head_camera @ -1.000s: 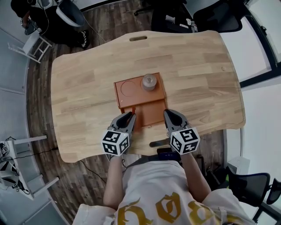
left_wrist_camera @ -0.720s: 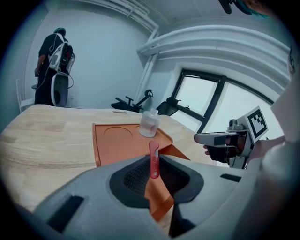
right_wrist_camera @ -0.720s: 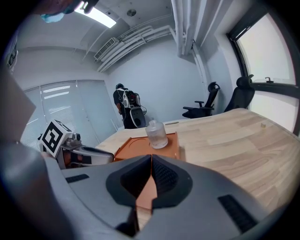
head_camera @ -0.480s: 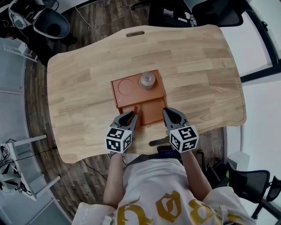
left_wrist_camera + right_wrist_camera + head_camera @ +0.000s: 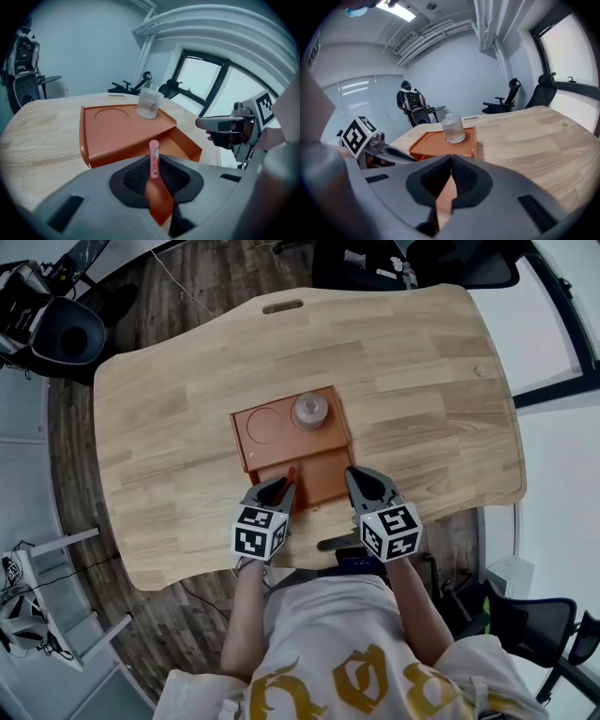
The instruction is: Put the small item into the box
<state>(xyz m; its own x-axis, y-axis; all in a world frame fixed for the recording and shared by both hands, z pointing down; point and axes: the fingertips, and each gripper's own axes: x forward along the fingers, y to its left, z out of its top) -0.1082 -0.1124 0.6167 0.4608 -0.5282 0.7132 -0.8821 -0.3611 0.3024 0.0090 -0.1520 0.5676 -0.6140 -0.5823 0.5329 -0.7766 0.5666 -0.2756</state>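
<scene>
A small red stick-like item (image 5: 153, 151) stands pinched between the pads of my left gripper (image 5: 154, 165), which is shut on it. In the head view the item (image 5: 290, 472) pokes out over the near left edge of the orange box (image 5: 326, 482), with the left gripper (image 5: 281, 486) just behind it. The box (image 5: 117, 136) has a sunken near compartment and a raised far deck with a round recess. My right gripper (image 5: 354, 478) sits at the box's near right corner, its jaws closed with nothing between them (image 5: 451, 165).
A clear glass bottle (image 5: 309, 412) stands on the box's far right deck, next to the round recess (image 5: 264, 426); the bottle (image 5: 453, 128) also shows in the right gripper view. The wooden table (image 5: 422, 399) stretches around the box. Office chairs and a person stand beyond it.
The head view has drifted, so table and box sit slightly higher and further left. The left gripper has edged forward, and the red item's tip shows more clearly at the box's edge.
</scene>
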